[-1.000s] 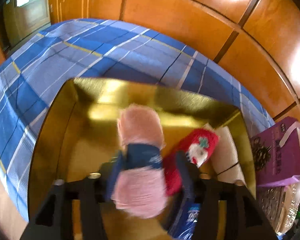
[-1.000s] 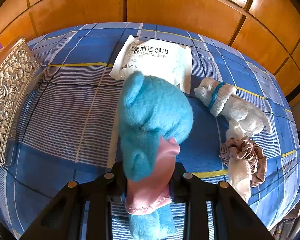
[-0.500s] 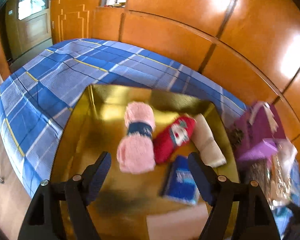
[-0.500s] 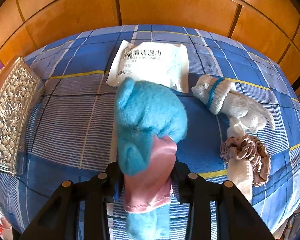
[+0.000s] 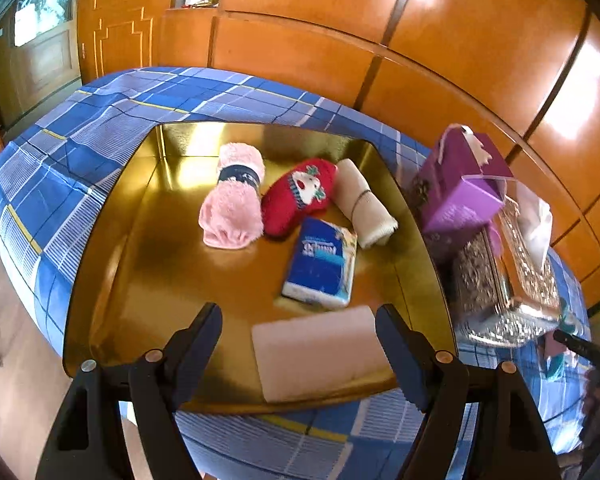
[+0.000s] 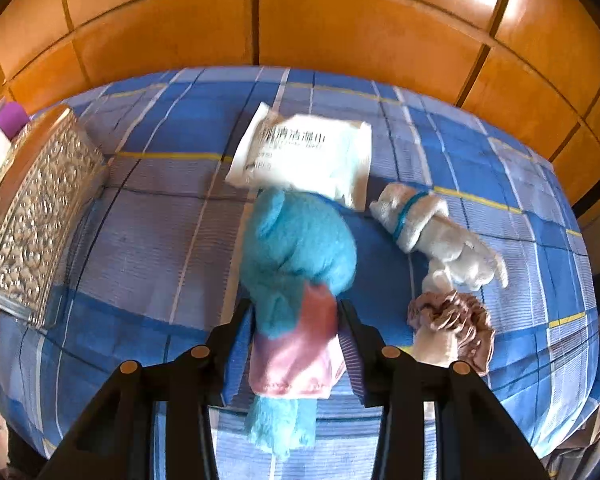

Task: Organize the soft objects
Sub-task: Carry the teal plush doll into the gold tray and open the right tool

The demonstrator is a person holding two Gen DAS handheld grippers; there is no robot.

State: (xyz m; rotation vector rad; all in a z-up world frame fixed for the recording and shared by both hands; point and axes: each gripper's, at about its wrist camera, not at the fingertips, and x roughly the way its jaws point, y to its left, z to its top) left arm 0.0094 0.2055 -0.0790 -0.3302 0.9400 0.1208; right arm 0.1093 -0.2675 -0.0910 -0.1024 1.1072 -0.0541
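The gold tray (image 5: 112,264) has bare floor along its left half, while a pink towel roll (image 5: 232,200), red sock (image 5: 298,196), tissue pack (image 5: 322,262) and pale pad (image 5: 316,354) crowd the right, hemmed by an ornate box (image 5: 500,280)

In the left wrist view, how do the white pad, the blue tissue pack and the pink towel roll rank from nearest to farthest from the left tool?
1. White pad, in the gold tray's near edge.
2. Blue tissue pack, mid-tray.
3. Pink towel roll, far left.
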